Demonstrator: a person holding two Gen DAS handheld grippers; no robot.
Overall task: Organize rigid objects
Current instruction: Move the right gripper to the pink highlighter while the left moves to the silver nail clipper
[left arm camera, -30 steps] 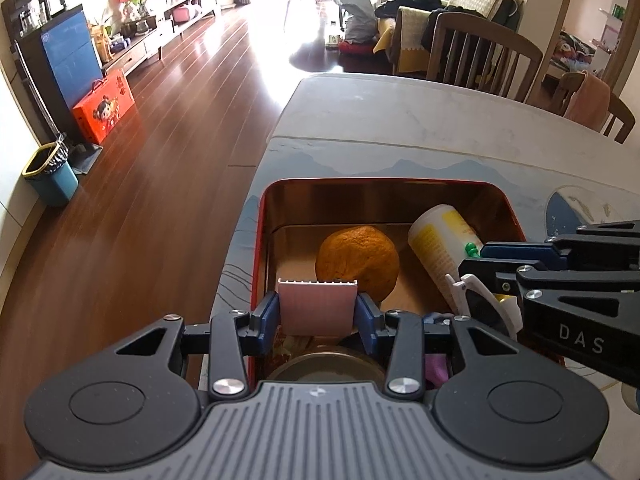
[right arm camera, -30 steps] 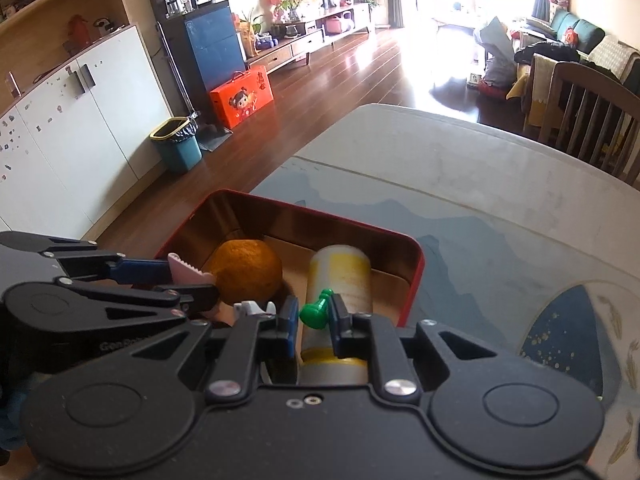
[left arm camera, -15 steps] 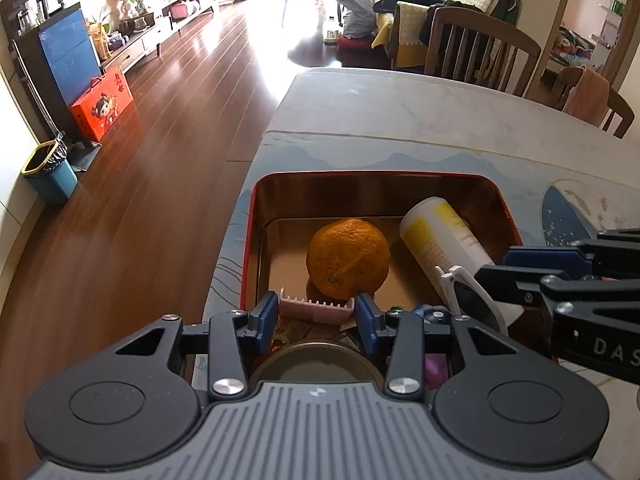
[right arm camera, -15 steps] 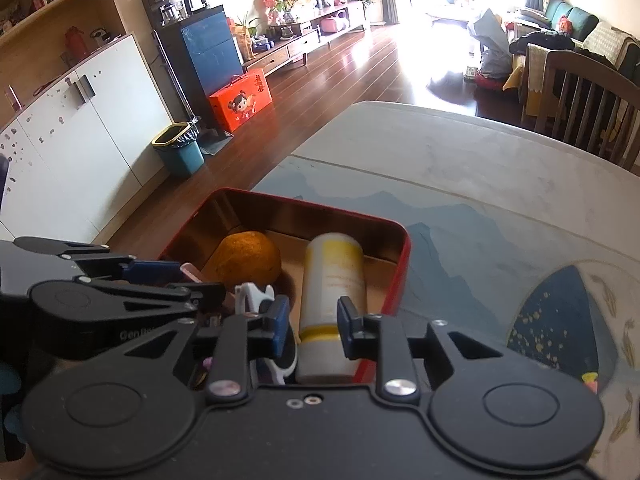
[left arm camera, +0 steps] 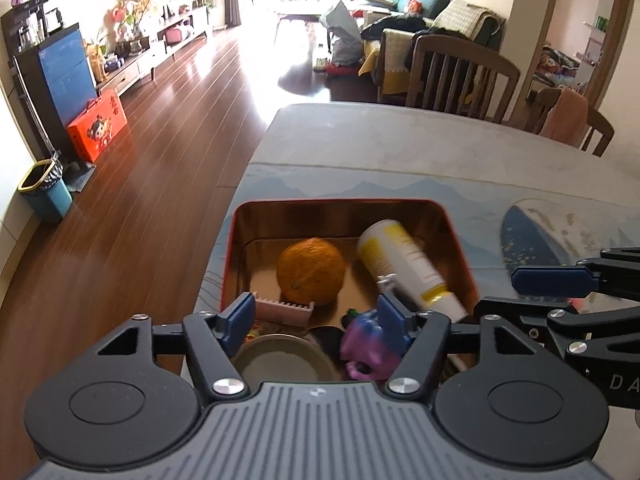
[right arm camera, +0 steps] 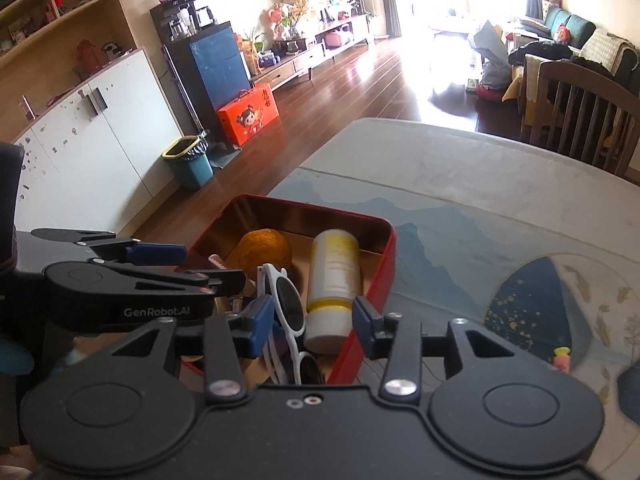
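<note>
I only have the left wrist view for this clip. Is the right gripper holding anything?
Observer: No. The right gripper is open, with nothing between its fingers.
Operator: What is that white bit beside the bottle?
Observer: White sunglasses, lying in the red box left of the bottle.
Operator: Anything outside the box?
Observer: A small pink and yellow item sits on the table, right of the box.

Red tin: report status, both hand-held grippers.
Left hand-held gripper open, empty. Right hand-held gripper open, empty. Red tin holds orange, bottle, sunglasses. Nothing blocking.
</note>
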